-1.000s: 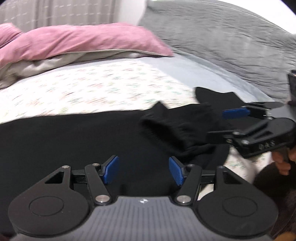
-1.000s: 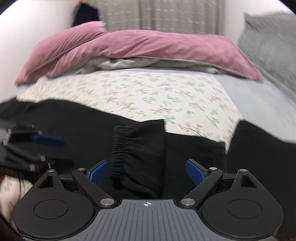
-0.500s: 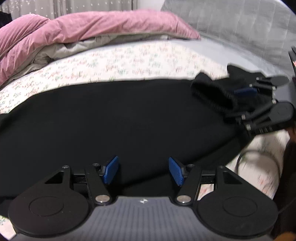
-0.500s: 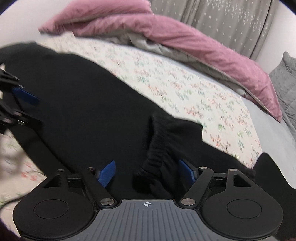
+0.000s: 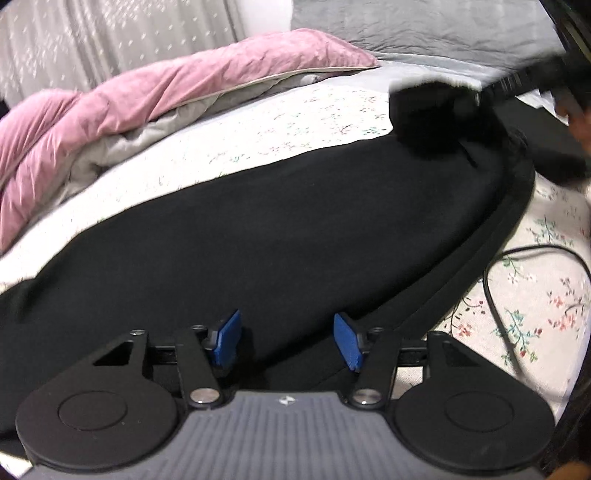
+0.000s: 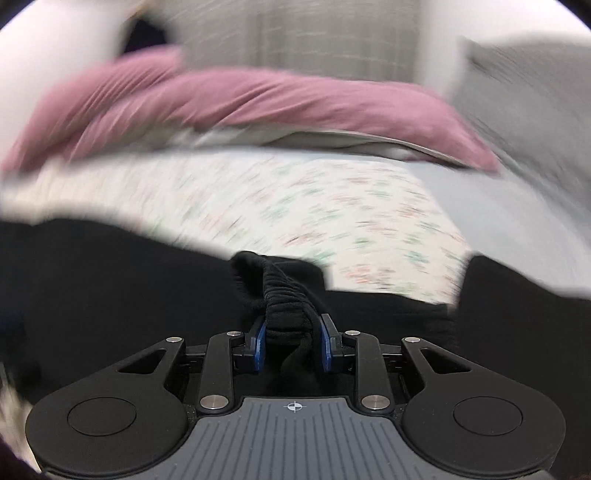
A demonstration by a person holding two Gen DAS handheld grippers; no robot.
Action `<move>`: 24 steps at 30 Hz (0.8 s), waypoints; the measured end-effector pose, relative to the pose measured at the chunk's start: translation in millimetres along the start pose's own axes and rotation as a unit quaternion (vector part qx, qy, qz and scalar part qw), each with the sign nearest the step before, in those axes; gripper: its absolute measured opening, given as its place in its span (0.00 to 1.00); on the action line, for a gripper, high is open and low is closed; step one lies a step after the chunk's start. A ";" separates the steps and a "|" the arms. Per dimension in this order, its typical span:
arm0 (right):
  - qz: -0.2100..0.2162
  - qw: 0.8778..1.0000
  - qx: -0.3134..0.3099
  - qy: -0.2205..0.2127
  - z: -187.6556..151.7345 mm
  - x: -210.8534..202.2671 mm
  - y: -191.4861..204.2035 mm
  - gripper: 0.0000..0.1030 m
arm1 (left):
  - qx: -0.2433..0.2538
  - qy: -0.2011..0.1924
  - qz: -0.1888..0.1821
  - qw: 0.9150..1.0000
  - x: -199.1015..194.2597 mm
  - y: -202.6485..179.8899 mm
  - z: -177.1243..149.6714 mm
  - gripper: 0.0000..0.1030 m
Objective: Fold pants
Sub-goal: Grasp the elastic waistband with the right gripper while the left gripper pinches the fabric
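Black pants [image 5: 277,236] lie spread flat on a floral bedsheet [image 5: 303,122], not yet folded. The right gripper [image 6: 291,341] is closing, pinching the bunched elastic waistband [image 6: 284,295]. The left gripper [image 5: 284,341], jaws narrowing and unclamped, hovers over the fabric's near edge.

I count one pair of black knit pants [image 5: 295,229] with a ribbed elastic waistband. One pink velvet duvet [image 5: 177,85]. One grey quilted blanket [image 5: 424,22]. One floral white bedsheet [image 5: 546,295]. One thin black cable [image 5: 495,295]. Two black grippers with blue pads: left gripper [image 5: 286,341], right gripper [image 6: 291,341].
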State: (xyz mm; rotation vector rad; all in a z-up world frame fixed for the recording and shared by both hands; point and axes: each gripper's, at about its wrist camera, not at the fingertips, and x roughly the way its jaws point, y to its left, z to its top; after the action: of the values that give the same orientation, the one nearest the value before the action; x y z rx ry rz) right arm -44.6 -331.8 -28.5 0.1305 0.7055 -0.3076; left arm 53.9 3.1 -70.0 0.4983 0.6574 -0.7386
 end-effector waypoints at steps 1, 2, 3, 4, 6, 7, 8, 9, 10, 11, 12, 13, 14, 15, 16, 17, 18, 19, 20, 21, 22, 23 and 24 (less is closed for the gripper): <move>-0.008 0.999 0.035 -0.001 4.4 -1.4 -13.9 0.25 | 0.006 -0.003 0.001 1.000 -0.2 -1.6 0.1 0.68; -0.022 0.998 0.065 0.002 6.8 -1.6 -24.6 0.25 | 0.009 -0.006 0.001 1.000 -0.1 -2.3 -0.2 0.67; -0.031 0.995 0.090 0.010 7.5 -0.6 -36.1 0.26 | 0.012 -0.009 0.000 1.000 0.5 -2.6 0.1 0.64; -0.034 0.993 0.114 0.019 6.2 1.2 -45.7 0.27 | 0.012 -0.010 0.000 1.000 1.0 -2.5 -0.3 0.61; -0.042 0.988 0.145 0.035 2.6 5.3 -58.9 0.31 | 0.008 -0.012 -0.004 1.000 2.4 -2.4 -1.1 0.55; -0.047 0.987 0.150 0.034 0.6 4.7 -62.2 0.32 | 0.007 -0.013 -0.008 1.000 2.6 -2.6 -1.6 0.51; -0.043 0.987 0.153 0.034 -1.3 4.8 -66.2 0.32 | 0.005 -0.014 -0.010 1.000 3.4 -2.6 -1.7 0.50; -0.030 0.986 0.160 0.037 -3.0 5.9 -69.3 0.32 | 0.006 -0.015 -0.011 1.000 3.0 -2.9 -2.9 0.47; -0.020 0.984 0.170 0.041 -6.0 6.6 -70.7 0.34 | 0.007 -0.016 -0.012 1.000 3.1 -3.3 -3.1 0.43; -0.013 0.983 0.177 0.044 -7.6 7.6 -72.2 0.35 | 0.010 -0.017 -0.013 1.000 3.6 -4.0 -2.8 0.40; -0.012 0.983 0.178 0.046 -8.2 9.5 -72.8 0.35 | 0.013 -0.019 -0.013 1.000 3.1 -4.7 -3.1 0.34; -0.014 0.983 0.176 0.047 -6.9 11.9 -73.7 0.35 | 0.016 -0.021 -0.012 1.000 3.2 -5.5 -2.6 0.30; -0.016 0.984 0.173 0.046 -6.1 13.9 -74.0 0.35 | 0.021 -0.025 -0.010 0.999 1.7 -7.9 -2.8 0.28; -0.015 0.984 0.170 0.045 -7.7 13.3 -72.0 0.35 | 0.025 -0.028 -0.007 0.999 0.9 -8.7 -2.4 0.25; -0.014 0.985 0.164 0.044 -8.5 13.3 -71.2 0.30 | 0.025 -0.031 -0.006 0.999 0.3 -8.4 -1.8 0.24; -0.018 0.986 0.158 0.044 -8.8 14.9 -69.8 0.28 | 0.021 -0.034 -0.006 0.999 -0.7 -7.2 -1.1 0.23; -0.021 0.987 0.152 0.046 -9.4 15.0 -69.1 0.23 | 0.016 -0.036 -0.008 0.999 -1.6 -5.1 -0.2 0.23; -0.024 0.987 0.149 0.047 -9.8 13.6 -69.3 0.18 | 0.012 -0.038 -0.011 0.999 -2.5 -2.8 -0.3 0.23; -0.022 0.987 0.152 0.044 -9.7 11.6 -70.1 0.16 | 0.007 -0.039 -0.013 0.999 -2.9 -1.3 -0.1 0.23; -0.020 0.986 0.157 0.043 -9.8 9.6 -71.9 0.16 | 0.004 -0.038 -0.016 0.999 -2.4 -0.1 0.5 0.23; -0.021 0.985 0.164 0.042 -9.4 7.8 -73.9 0.16 | 0.002 -0.036 -0.017 0.999 -1.6 0.4 0.6 0.23; -0.019 0.985 0.165 0.039 -9.2 5.8 -75.7 0.18 | 0.002 -0.035 -0.018 0.999 -0.8 0.1 0.7 0.23; -0.018 0.985 0.169 0.036 -9.1 3.6 -77.6 0.24 | 0.003 -0.034 -0.018 0.999 0.1 -0.5 0.7 0.23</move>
State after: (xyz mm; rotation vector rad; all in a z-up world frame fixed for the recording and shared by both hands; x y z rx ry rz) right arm -72.6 -404.1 -38.9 0.4540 0.7229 -0.4576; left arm 53.9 2.3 -69.7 0.4668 0.6017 -0.7881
